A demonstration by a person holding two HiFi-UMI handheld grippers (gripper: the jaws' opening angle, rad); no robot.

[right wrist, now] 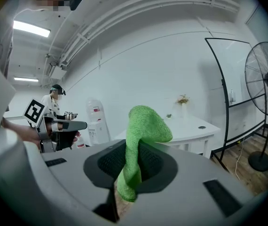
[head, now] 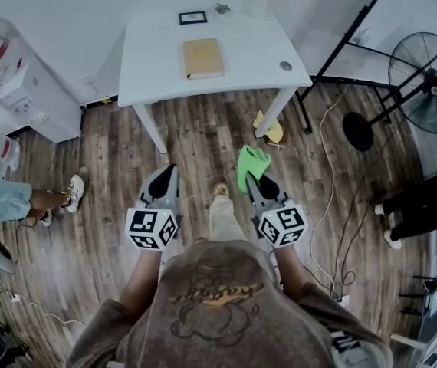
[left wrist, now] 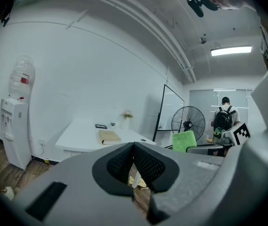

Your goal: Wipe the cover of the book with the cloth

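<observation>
Right hand-held gripper (head: 254,182) was clamped on the green cloth (right wrist: 141,140), with the pinch low on the fabric and the free end flopping over above the jaws. The cloth looked soft, light and limp, likely fluffy microfibre. It should drape on contact, so a bunched pad pressed flat would probably wipe better than the loose tip.

Left hand-held gripper (left wrist: 133,166) had its jaws together with nothing between them. Both were held at waist level over wood floor, well apart from the tabletop (head: 241,75).

The book (head: 203,57) lay flat near the middle of the white tabletop, tan cover up and spine side toward the person. It seemed stiff and fairly light, and the cover looked smooth, so it could slide under a wipe. The empty left hand-held gripper could pin an edge or corner, well clear of the cover centre.

Bare floor lay between the person and the tabletop. A yellow item (head: 271,130) sat by the right table leg, and cables (head: 333,205) trailed on the right.

On the tabletop, a small dark frame (head: 193,18) lay beyond the book and a round grommet (head: 285,66) to its right; neither touched it. A water dispenser (head: 38,102) stood at left, a fan (head: 429,71) and a black stand (head: 349,52) at right. 2 bystanders stood at the sides, out of the path.
</observation>
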